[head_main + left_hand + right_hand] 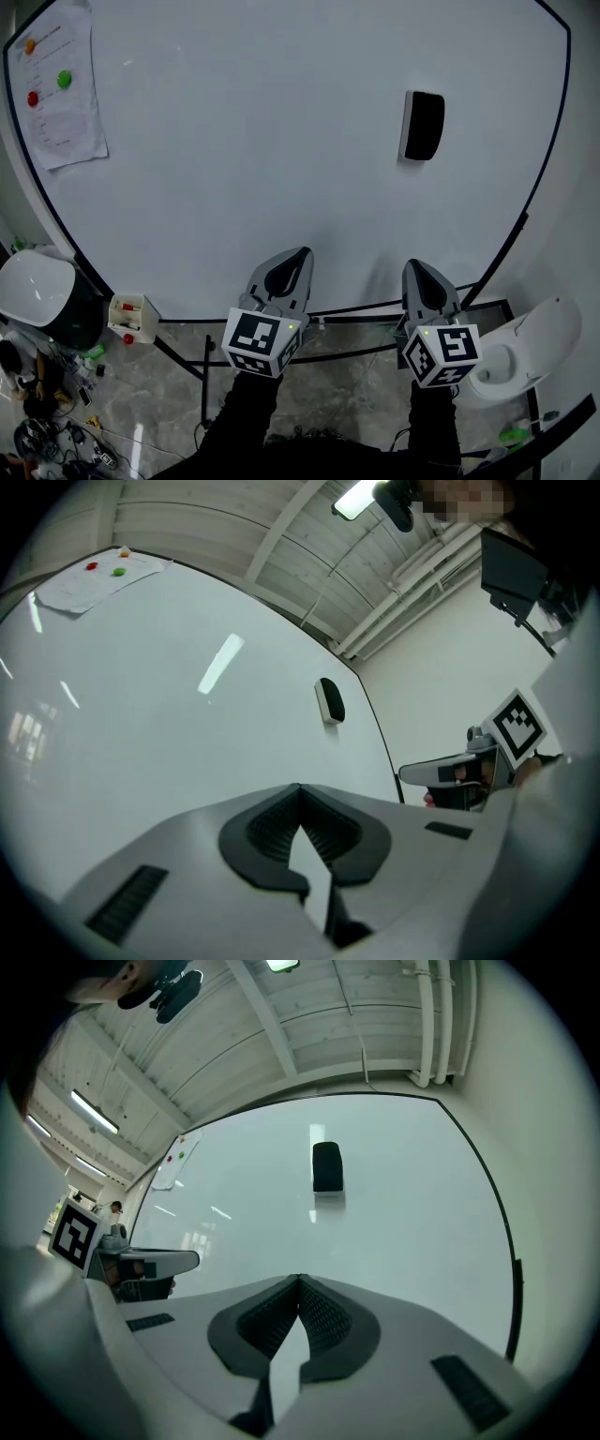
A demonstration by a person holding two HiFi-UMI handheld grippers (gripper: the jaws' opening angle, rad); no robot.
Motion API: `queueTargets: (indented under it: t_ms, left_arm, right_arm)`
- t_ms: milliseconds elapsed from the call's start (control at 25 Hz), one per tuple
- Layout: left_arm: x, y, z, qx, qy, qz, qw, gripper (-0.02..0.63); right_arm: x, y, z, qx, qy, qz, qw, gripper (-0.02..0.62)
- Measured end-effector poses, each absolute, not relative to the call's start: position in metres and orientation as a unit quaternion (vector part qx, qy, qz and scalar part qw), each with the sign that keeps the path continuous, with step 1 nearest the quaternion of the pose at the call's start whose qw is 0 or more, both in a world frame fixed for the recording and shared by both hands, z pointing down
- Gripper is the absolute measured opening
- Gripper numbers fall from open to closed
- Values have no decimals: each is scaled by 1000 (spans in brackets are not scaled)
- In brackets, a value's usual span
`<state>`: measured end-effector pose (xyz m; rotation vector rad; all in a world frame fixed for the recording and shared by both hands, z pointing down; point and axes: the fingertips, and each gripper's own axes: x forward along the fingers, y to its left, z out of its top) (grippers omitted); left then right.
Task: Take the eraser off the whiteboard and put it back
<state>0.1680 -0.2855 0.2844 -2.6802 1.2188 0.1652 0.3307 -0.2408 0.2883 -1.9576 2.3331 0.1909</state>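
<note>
Here the eraser (424, 126) sits on the whiteboard (244, 150), at about 12 o'clock from the right gripper (413, 266) and 1 o'clock from the left gripper (303, 252), well apart from both. Both pairs of jaws are closed together, with nothing between them.

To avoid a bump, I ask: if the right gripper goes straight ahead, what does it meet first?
Probably the bare whiteboard, below the eraser; nothing stands between, though depth is unclear.
</note>
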Motion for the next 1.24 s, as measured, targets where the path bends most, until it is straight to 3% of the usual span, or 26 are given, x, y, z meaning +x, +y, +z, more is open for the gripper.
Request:
queueTargets:
  t_ms: [1240]
  left_arm:
    - [158,-286,287,-899,423,63,95,5]
  right_arm:
    - [327,-244,286,-647,760,58,28,8]
